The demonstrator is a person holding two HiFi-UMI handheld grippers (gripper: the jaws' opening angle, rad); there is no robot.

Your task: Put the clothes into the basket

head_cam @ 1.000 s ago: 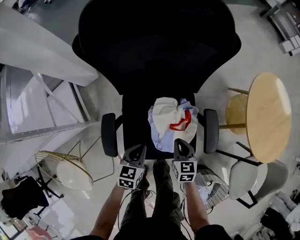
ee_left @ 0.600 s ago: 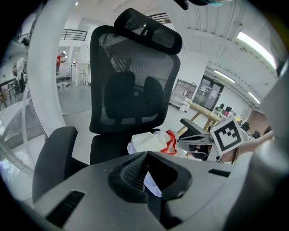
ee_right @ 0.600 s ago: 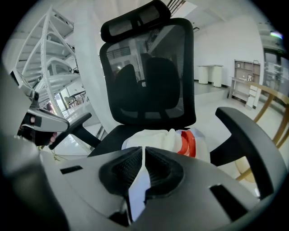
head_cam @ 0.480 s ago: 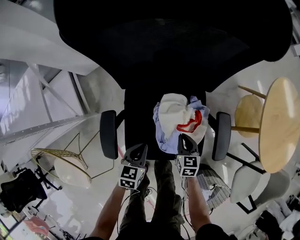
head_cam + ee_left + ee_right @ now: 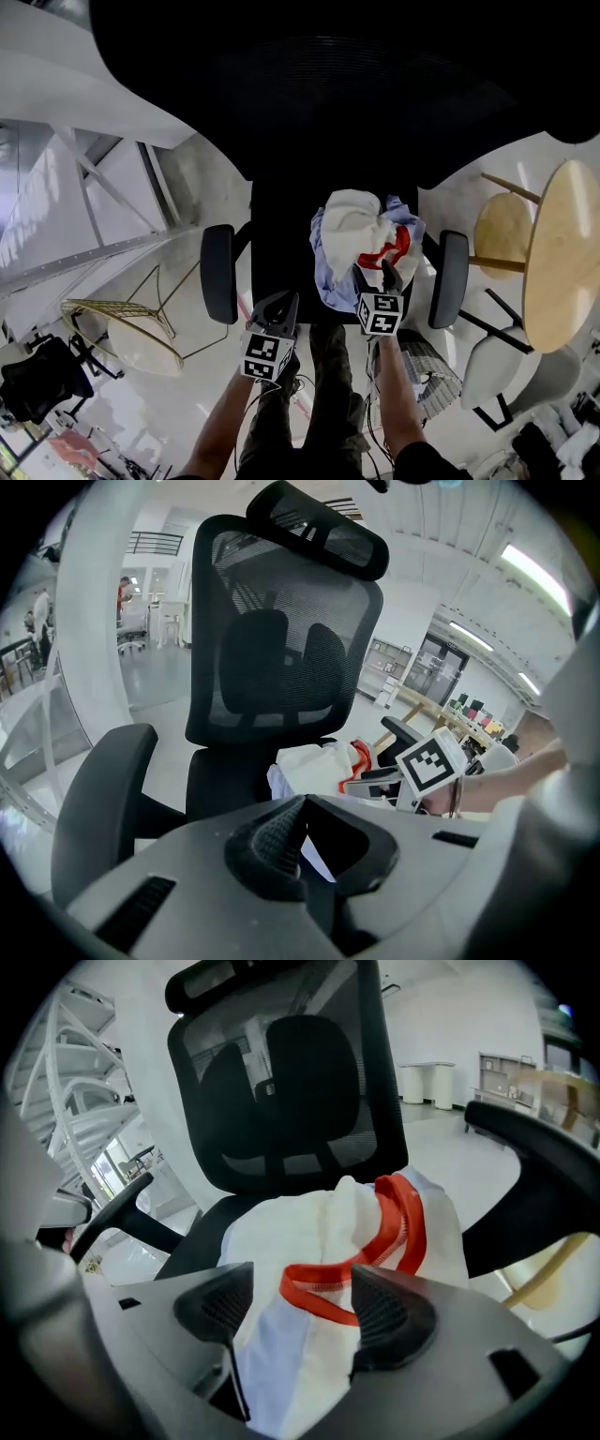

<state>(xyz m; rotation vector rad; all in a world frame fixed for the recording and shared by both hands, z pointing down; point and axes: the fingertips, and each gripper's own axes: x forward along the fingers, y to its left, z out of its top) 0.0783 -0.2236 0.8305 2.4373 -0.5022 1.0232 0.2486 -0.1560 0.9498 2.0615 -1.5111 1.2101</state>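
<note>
Left gripper (image 5: 303, 806): jaws together, empty. Clothes (image 5: 323, 1232) ahead to its right, on seat (image 5: 281, 234). Right gripper (image 5: 302, 1288): jaws just opened wide, straddling clothes' red band, pads seemingly not pressing.

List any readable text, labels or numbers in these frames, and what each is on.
No readable text anywhere.
Left hand-held gripper: its marker cube shows black-and-white squares, no letters.
Right hand-held gripper: same.
Clothes: no print visible.
</note>
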